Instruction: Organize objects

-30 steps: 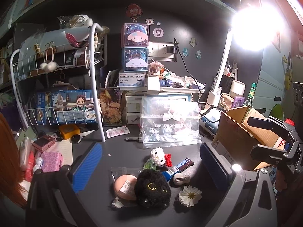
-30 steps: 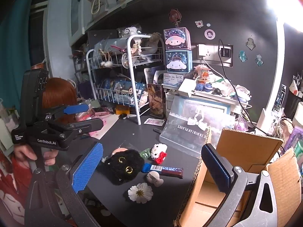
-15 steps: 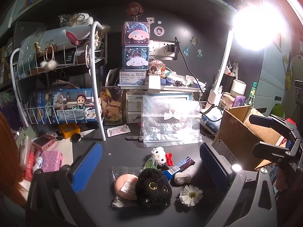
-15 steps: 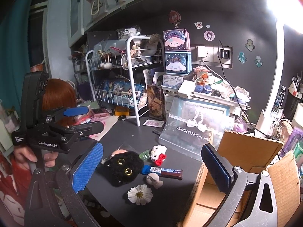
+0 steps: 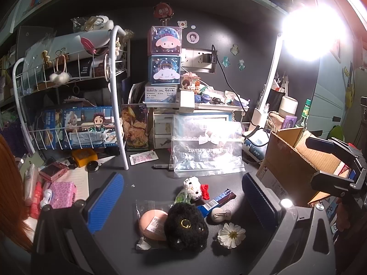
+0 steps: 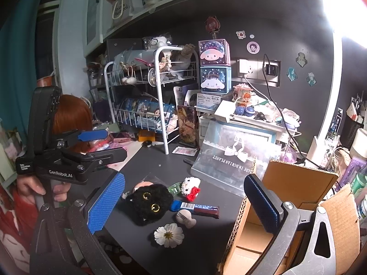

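A pile of small things lies on the dark desk: a black fluffy plush (image 5: 185,226) (image 6: 149,204), a bagged pink sponge (image 5: 152,225), a white kitty plush with a red bow (image 5: 195,188) (image 6: 190,186), a wrapped snack bar (image 5: 218,200) (image 6: 197,208), a beige clip (image 5: 220,214) and a white daisy (image 5: 231,235) (image 6: 168,235). My left gripper (image 5: 182,202) hovers open over the pile and holds nothing. My right gripper (image 6: 183,201) is open and empty too, with its right finger over the open cardboard box (image 6: 298,183) (image 5: 289,158).
A white wire rack (image 5: 114,105) full of boxes stands at the back left. A clear zip bag (image 5: 206,151) leans behind the pile. Pink items and a notepad (image 5: 62,190) lie at the left. A lamp (image 5: 307,34) glares at the upper right. A hand (image 6: 29,185) holds the left gripper.
Hardly anything differs. Both grippers stay open. In the left wrist view the right gripper has drifted slightly to the right over the box.
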Demonstrator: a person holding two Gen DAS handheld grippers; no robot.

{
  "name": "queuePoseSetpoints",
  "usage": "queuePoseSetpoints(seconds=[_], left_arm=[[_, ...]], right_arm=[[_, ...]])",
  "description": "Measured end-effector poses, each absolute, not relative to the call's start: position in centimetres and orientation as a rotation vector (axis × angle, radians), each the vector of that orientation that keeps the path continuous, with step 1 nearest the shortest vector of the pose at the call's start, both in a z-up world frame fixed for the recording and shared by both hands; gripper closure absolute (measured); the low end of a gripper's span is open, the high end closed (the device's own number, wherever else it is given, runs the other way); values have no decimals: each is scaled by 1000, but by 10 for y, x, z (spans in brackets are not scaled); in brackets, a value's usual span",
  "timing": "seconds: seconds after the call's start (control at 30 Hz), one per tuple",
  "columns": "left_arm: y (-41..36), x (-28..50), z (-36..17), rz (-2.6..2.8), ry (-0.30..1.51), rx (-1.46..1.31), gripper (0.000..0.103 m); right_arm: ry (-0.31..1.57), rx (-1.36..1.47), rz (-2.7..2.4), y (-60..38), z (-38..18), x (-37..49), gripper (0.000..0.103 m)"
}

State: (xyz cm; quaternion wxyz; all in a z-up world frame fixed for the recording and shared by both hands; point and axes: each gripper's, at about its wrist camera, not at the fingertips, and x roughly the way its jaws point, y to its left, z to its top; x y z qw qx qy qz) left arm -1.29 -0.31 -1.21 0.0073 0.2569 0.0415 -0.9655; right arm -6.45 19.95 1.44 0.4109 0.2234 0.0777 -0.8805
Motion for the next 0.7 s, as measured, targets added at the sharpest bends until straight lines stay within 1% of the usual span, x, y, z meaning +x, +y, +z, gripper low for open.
queuePoseSetpoints(seconds=[0.47,0.7], left_arm=[[-1,-6,-15,-3026,125,798,1],[-3,-5,-14,-3040,133,798,1]], right_arm=[[207,553,-2228,203,16,-57,0],[253,524,-2237,193,19,-44,0]])
